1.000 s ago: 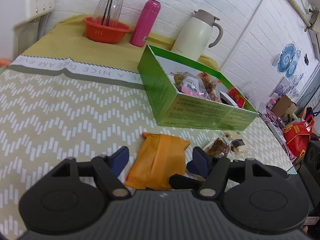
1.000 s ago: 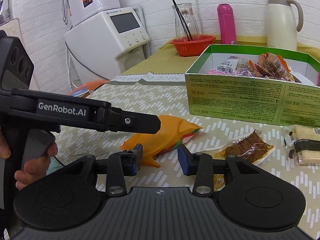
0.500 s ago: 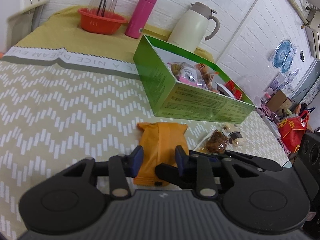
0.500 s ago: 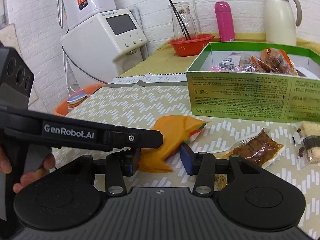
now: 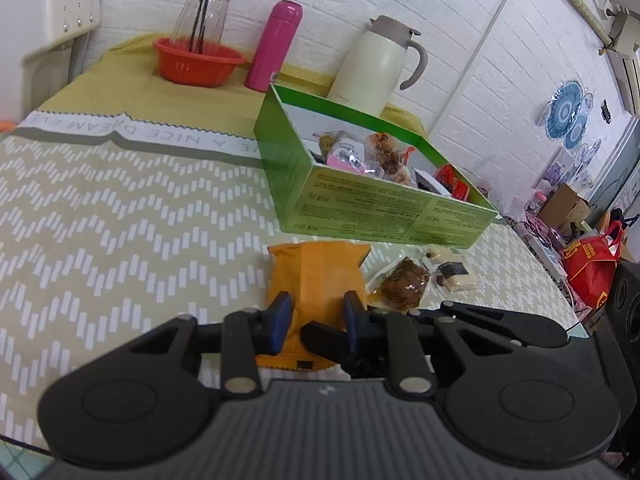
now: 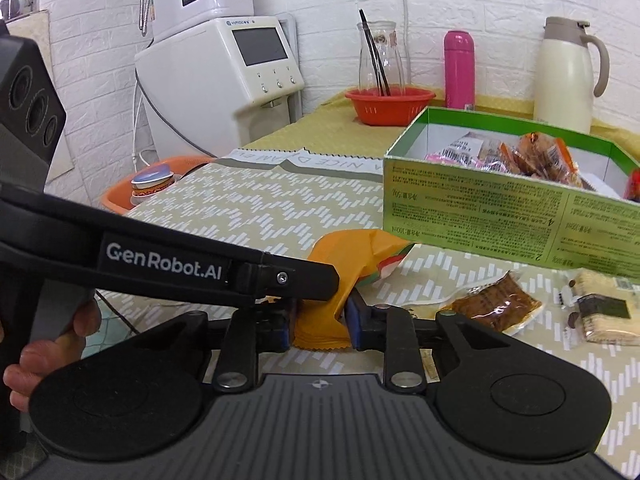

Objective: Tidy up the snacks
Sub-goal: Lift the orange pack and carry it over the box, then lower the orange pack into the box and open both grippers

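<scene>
An orange snack packet (image 5: 316, 272) lies on the zigzag tablecloth in front of the open green box (image 5: 380, 208), which holds several wrapped snacks. My left gripper (image 5: 316, 316) is closing, its blue pads pressing the packet's near end from both sides. In the right wrist view my right gripper (image 6: 320, 320) is also closing, and its pads pinch the same packet (image 6: 360, 248) at its serrated edge. The left gripper's black finger (image 6: 280, 276) crosses just above. A brown snack (image 6: 492, 304) and a cream and dark cracker pack (image 6: 604, 312) lie to the right, before the box (image 6: 480, 208).
At the back of the table stand a red bowl (image 5: 198, 62) with a glass carafe, a pink bottle (image 5: 274, 46) and a cream jug (image 5: 376, 68). A white water dispenser (image 6: 224, 72) and an orange basin (image 6: 160, 184) sit past the table's left edge. A hand (image 6: 52, 340) holds the left gripper's handle.
Both grippers' jaws have narrowed from wide apart onto the orange packet. The left gripper has moved forward over it, and the packet's near end now looks bunched up and raised.
</scene>
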A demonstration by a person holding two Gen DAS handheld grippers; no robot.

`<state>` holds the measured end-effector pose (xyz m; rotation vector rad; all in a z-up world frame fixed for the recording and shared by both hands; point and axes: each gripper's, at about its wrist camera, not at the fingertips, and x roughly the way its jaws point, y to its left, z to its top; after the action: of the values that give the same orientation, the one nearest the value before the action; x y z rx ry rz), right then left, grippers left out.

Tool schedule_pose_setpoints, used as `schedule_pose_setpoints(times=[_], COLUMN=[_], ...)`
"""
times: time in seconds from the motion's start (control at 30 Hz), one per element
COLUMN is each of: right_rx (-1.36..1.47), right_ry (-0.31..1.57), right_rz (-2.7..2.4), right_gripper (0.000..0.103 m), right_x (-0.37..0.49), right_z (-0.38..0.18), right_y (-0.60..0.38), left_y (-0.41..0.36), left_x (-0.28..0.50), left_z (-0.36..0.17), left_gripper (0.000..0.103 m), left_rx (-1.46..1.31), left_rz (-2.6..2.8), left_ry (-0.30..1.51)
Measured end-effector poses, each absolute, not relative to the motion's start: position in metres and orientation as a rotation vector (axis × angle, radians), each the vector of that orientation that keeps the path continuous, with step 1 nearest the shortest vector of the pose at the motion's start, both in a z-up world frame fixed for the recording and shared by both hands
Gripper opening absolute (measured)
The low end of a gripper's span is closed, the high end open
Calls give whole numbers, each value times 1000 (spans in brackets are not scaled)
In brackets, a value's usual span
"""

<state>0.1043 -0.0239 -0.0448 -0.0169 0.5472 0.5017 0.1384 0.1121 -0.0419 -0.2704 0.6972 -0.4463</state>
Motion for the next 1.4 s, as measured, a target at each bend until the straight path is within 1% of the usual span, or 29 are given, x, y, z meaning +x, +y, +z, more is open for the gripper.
schedule_pose_setpoints(times=[0.3, 0.47, 0.6, 0.9, 1.4], right_rx=[16, 25, 46, 78, 123], right_ry=[403, 327, 307, 332, 455], right_rz=[475, 430, 387, 347, 356], right_gripper=[45, 44, 43, 42, 41], right_x=[94, 101, 115, 154, 223], right_z=[-7, 13, 19, 8, -22], right_y=[-58, -87, -111, -147, -157], left_y=[84, 56, 31, -9, -21], left_x=[132, 148, 169, 218, 286], left_z=[5, 30, 38, 27, -11], left_gripper=[19, 19, 19, 19, 19], left_rx=[-232, -206, -190, -192, -205], left_rz=[-483, -541, -579, -601, -528], left_ry=[579, 531, 527, 552, 648])
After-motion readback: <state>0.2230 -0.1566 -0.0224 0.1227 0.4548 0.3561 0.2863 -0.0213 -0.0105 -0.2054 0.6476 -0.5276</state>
